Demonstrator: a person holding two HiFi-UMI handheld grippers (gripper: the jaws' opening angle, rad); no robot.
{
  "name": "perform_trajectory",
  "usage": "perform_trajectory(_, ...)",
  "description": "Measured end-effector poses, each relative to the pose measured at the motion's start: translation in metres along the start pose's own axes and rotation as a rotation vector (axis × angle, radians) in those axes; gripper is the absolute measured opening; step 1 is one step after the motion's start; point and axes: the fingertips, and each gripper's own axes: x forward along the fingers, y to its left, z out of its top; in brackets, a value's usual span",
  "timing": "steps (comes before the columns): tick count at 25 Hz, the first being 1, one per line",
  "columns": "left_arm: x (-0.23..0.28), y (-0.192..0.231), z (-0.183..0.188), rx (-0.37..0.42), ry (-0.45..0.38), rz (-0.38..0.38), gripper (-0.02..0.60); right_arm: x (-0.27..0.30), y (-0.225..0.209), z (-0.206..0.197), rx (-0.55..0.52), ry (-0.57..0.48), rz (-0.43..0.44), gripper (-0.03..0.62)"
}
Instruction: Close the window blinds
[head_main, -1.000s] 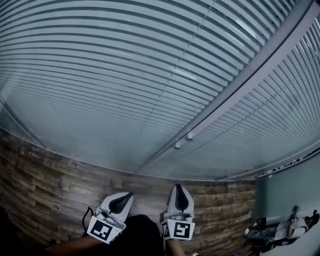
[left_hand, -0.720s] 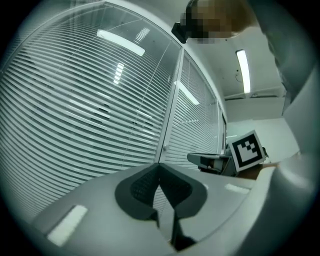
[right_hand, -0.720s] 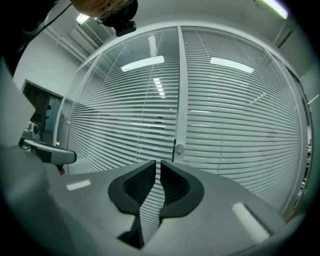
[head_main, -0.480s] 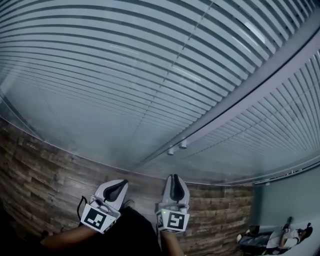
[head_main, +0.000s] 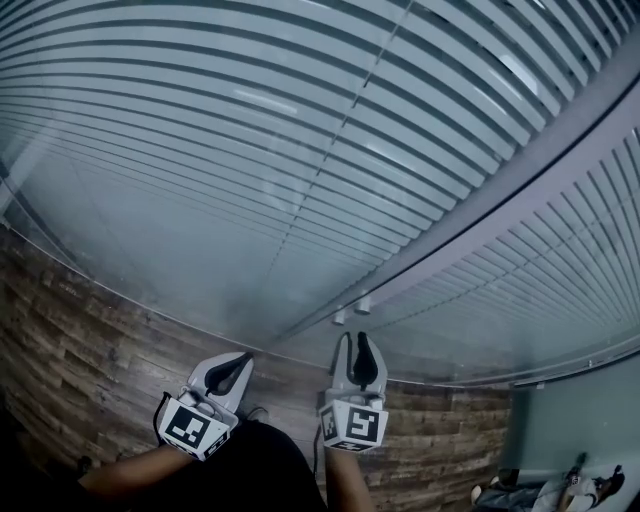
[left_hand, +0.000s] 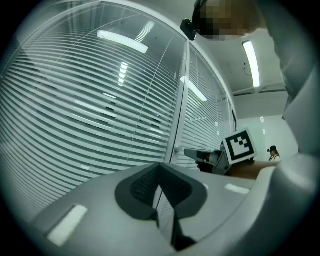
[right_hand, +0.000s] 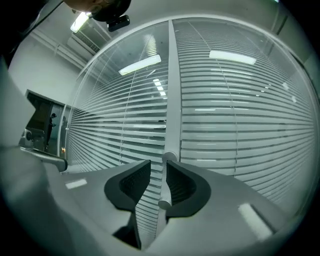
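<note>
Facing the lowered window blinds (head_main: 250, 150), slats tilted part open, just beyond both sets of fingertips. Right gripper (head_main: 356, 342) level, fingers (right_hand: 134, 181) about half apart and just been opening, with a white blind wand (right_hand: 164, 192) hanging between them, close to the right-hand finger and clear of the left-hand one. Left gripper (head_main: 243, 358) beside it, fingers (left_hand: 145, 185) together at the tips, gripping nothing.

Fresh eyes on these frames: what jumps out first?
The slatted window blinds fill nearly the whole head view, split by a pale frame bar running diagonally. Low centre, the right gripper points toward that bar; its jaws have just been opening, and a white wand stands between them.
</note>
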Motion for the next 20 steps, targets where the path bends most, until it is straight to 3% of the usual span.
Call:
perform_trajectory(8, 0.0, 0.013, 0.002, -0.005, -0.001, 0.035, 0.0, 0.028, -0.012, 0.003, 0.123, 0.01, -0.043, 0.114)
perform_trajectory(15, 0.012, 0.013, 0.003, -0.014, 0.001, 0.043, 0.0, 0.042, -0.021, 0.003, 0.154, 0.016, -0.051, 0.132)
perform_trajectory(17, 0.012, 0.013, 0.002, -0.018, 0.003, 0.044, 0.0, 0.042, -0.021, 0.003, 0.099, 0.016, -0.06, 0.129)
perform_trajectory(20, 0.011, 0.014, 0.003, -0.013, 0.005, 0.048, 0.0, 0.041, -0.017, 0.005, -0.122, 0.045, -0.066, 0.127)
